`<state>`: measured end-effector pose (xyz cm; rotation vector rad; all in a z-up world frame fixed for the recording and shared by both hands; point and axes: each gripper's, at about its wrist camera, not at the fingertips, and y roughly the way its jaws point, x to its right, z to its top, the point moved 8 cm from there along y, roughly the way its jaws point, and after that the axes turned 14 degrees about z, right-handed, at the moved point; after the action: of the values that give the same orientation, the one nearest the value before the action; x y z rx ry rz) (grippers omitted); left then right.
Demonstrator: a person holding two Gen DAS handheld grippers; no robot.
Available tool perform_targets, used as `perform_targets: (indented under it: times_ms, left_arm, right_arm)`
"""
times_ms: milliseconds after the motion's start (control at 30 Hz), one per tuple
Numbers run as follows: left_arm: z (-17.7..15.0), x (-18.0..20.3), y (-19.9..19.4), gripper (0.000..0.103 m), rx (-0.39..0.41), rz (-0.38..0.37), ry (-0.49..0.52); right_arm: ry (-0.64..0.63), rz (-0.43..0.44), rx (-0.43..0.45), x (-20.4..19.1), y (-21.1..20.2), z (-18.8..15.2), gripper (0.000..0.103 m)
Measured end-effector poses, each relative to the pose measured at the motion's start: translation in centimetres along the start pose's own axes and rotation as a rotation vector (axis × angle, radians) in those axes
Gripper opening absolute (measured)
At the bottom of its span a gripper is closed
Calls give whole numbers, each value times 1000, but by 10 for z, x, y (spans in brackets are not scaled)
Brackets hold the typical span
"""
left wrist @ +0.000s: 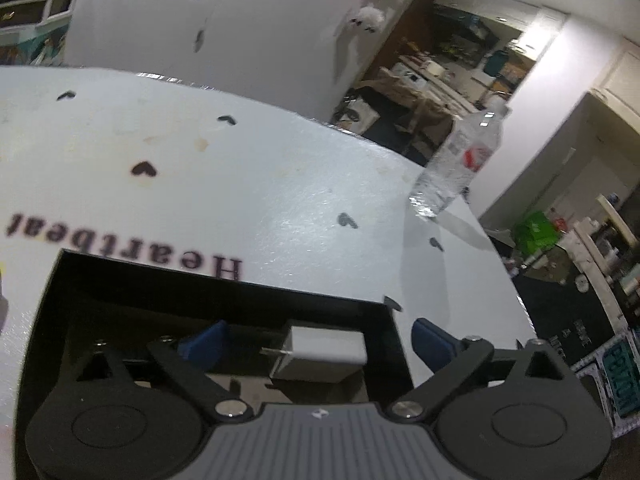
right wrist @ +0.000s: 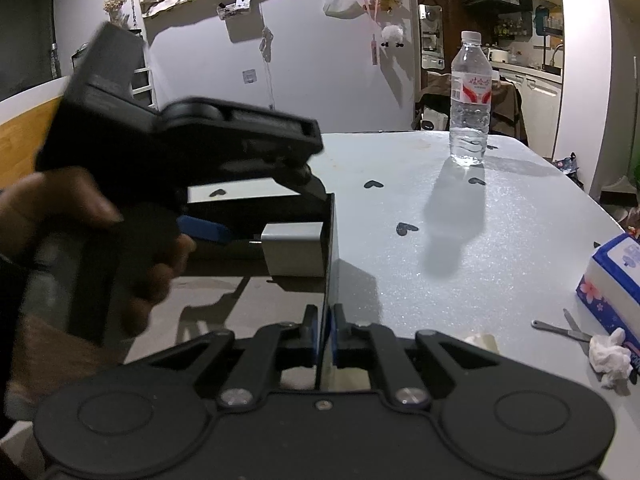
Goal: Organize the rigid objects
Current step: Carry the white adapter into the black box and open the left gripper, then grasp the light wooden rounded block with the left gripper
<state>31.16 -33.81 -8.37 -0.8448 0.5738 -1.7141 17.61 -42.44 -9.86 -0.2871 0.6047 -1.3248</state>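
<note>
We judge the task well under way but not finished. A white charger (left wrist: 320, 354) already lies inside the black box (left wrist: 224, 292), its two metal prongs pointing toward the left finger, and it sits close against the box's right wall. Our left claw (left wrist: 316, 344) hangs over it with its blue fingers spread wide, one inside the box and the other outside the right wall, touching nothing that we can see. So we take it that the charger has been put down in the box, or is about to be picked up; we cannot tell which.

Our right claw (right wrist: 325, 338) is closed narrow on the box's thin right wall, steadying the box on the surface (right wrist: 460, 240).

What may be left, as we judge it: small metal tools (right wrist: 560, 328) lie near the right edge, beside a tissue pack (right wrist: 612, 280) and a crumpled tissue (right wrist: 610, 354). A water bottle (right wrist: 470, 100) stands upright at the far side, well apart from the box.

The charger looks like a plain, hard, smooth cube, small beside the box. The box is shallow, with dark upright walls and a glossy floor that mirrors the claw.
</note>
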Motion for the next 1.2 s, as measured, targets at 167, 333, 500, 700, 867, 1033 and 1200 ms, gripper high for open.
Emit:
perform_targets:
  times_ms: [167, 333, 500, 700, 867, 1033, 1200]
  left_arm:
    - [-9, 3, -32, 103, 40, -51, 105]
    - [-13, -4, -68, 103, 124, -46, 188]
    - [-16, -28, -95, 103, 184, -18, 207]
    - [-18, -78, -110, 103, 242, 83, 175]
    - [-22, -122, -113, 103, 264, 186, 139]
    - [-28, -157, -112, 103, 262, 238, 106]
    - [-32, -180, -108, 94, 275, 281, 97]
  right_arm:
    - [6, 1, 1, 1, 0, 0, 7]
    - [16, 8, 1, 2, 0, 1, 7]
    - [16, 8, 0, 2, 0, 1, 7]
    - [21, 11, 3, 2, 0, 1, 7]
    - [30, 19, 7, 2, 0, 0, 7]
    - [19, 13, 7, 2, 0, 0, 7]
    - [7, 19, 4, 1, -1, 0, 7]
